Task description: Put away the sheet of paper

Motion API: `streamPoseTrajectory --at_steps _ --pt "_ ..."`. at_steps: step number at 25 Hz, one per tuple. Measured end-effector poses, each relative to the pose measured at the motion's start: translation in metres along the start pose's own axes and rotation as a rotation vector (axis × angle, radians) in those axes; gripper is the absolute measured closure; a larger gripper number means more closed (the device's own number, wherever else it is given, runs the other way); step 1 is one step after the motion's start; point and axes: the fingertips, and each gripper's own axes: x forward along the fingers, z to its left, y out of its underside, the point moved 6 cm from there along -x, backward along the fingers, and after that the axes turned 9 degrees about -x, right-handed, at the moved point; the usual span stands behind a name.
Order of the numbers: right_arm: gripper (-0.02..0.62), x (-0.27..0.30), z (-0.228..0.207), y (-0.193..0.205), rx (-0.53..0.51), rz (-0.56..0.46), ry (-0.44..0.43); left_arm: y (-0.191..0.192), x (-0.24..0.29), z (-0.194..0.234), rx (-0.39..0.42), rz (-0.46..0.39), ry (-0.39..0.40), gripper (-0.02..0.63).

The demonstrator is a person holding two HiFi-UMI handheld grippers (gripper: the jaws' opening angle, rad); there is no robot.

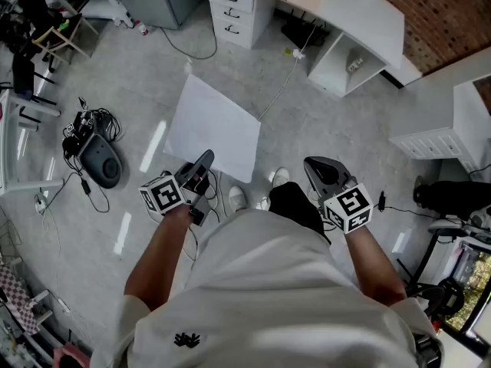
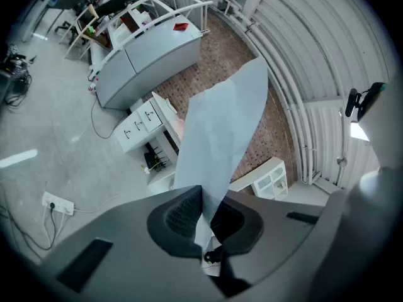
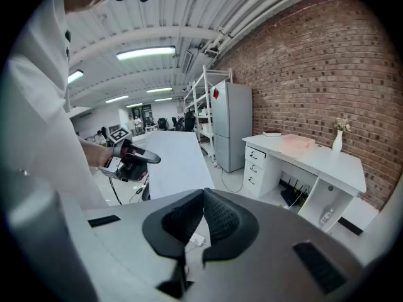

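You stand on a pale grey concrete floor (image 1: 146, 90) in a workshop room with a red brick wall (image 3: 315, 68) along one side. Against that wall runs a long white bench with a stack of drawers (image 1: 360, 10), and in the right gripper view a tall grey metal cabinet (image 3: 232, 124) stands just beside it. A low white shelf unit (image 1: 433, 140) sits off to your right. A black rounded device with tangled cables (image 1: 100, 159) lies on the floor to your left. Your bare left forearm (image 1: 157, 259) reaches forward, and the left gripper (image 1: 201, 171) points ahead, close to level. Its jaws are clamped on the near edge of the large white sheet of paper (image 1: 215, 133). The sheet is up in the air, clear of the floor, and juts away from you toward the bench. In the left gripper view it rises straight out from between the two black ribbed pads (image 2: 182, 209) and bends slightly toward its far corner. Your right gripper (image 1: 322, 176) is held in front of your right side, well apart from the left one, and tips downward toward the floor. Its jaws are pressed together with nothing between them.
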Motion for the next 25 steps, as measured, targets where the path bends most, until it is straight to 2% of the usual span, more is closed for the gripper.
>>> streamPoseTrajectory --at_steps 5,9,13,14,18,19,21,25 --pt "0.568 0.011 -0.047 0.000 -0.002 -0.021 -0.005 -0.013 0.061 -0.013 -0.012 0.020 0.058 0.583" --pt "0.568 0.025 -0.104 -0.007 -0.020 -0.049 -0.021 -0.032 0.120 -0.036 -0.032 0.017 0.093 0.583" --pt "0.568 0.032 -0.170 -0.017 -0.007 -0.095 -0.035 -0.041 0.173 -0.057 -0.153 -0.003 0.048 0.583" --pt "0.568 0.034 -0.185 -0.018 -0.002 -0.107 -0.044 -0.046 0.189 -0.062 -0.162 -0.002 0.052 0.583" --pt "0.565 0.032 -0.239 -0.014 0.010 -0.149 -0.066 -0.060 0.254 -0.092 -0.156 -0.009 0.134 0.583" --pt "0.556 0.030 -0.252 -0.011 0.014 -0.164 -0.069 -0.062 0.268 -0.098 -0.148 -0.009 0.146 0.583" --pt "0.480 0.025 -0.279 -0.005 0.030 -0.192 -0.070 -0.066 0.298 -0.110 -0.137 -0.006 0.162 0.583" --pt "0.471 0.020 -0.320 0.009 0.079 -0.230 -0.050 -0.077 0.348 -0.135 -0.174 0.012 0.210 0.583"
